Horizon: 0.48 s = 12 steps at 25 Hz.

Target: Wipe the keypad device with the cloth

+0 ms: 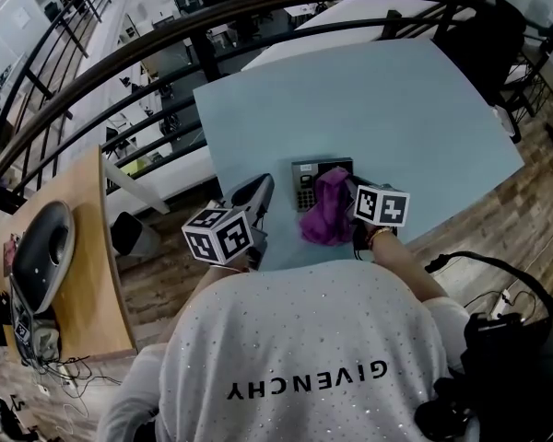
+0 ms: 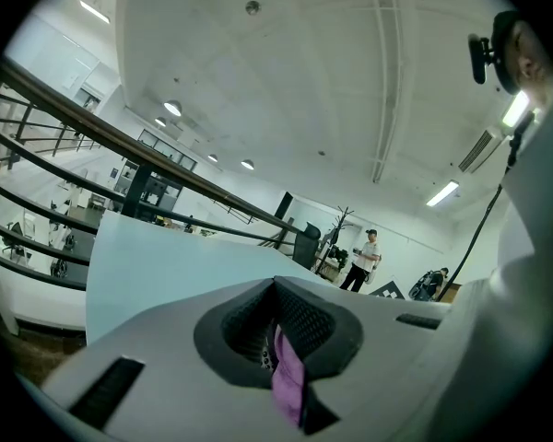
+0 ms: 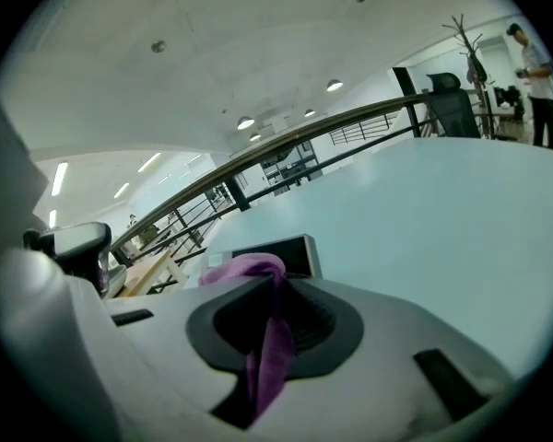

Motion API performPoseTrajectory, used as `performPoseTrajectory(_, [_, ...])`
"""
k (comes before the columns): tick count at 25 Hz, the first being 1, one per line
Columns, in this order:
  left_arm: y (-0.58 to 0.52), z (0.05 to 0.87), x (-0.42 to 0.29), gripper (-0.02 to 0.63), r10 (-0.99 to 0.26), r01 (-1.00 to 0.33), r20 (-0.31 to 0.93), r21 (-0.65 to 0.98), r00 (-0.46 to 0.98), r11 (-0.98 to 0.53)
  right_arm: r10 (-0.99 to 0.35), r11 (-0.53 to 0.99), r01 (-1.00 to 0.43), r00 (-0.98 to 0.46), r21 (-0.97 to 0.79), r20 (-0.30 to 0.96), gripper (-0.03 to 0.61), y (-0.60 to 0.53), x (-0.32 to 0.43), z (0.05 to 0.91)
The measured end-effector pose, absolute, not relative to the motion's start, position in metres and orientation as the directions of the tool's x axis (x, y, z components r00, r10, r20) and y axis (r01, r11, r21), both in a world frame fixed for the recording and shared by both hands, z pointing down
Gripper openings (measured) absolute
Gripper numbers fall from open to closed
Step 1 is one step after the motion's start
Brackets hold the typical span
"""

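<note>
The right gripper (image 1: 355,201) has its jaws closed on the purple cloth (image 1: 325,212). In the right gripper view a fold of it runs down between the pads, and the rest bunches just in front of the jaws against the near edge of the keypad device (image 1: 306,190). In the head view the cloth covers the right side of the keypad device and trails from it toward the person. The device's screen end and its left column of keys stay bare.

The left gripper (image 1: 258,191) sits just to the left of the keypad device, tilted up and away. Its jaws are together too, pinching a thin purple strip (image 2: 288,380) of the cloth's colour. The head view does not show whether that strip joins the cloth.

The keypad device lies flat near the person's edge of the pale blue table (image 1: 396,109). Beyond it, past the table's far side, curves a dark railing (image 1: 166,40). A wooden desk (image 1: 92,247) stands well off to its left.
</note>
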<state>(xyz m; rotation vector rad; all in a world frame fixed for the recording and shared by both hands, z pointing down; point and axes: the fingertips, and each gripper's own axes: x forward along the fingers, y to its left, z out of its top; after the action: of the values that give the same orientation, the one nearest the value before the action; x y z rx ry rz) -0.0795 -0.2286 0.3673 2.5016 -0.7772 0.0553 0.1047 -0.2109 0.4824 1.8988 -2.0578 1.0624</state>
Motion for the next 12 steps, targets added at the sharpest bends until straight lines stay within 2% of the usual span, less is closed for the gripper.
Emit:
performPoseTrajectory(6, [-0.228,0.374,-0.096,0.002,-0.536,-0.557,0.197,0.479,0.821,-0.678,-0.811,0.058,-0.884,-0.313,-0.463,0.495,0.035,-0.222,0.059,0.469])
performPoseTrajectory(12, [-0.224,0.38,-0.108,0.002,-0.547,-0.567,0.202,0.49,0.812,-0.662,-0.778,0.101,-0.858,-0.384,-0.504,0.498,0.035,-0.226,0.021,0.476])
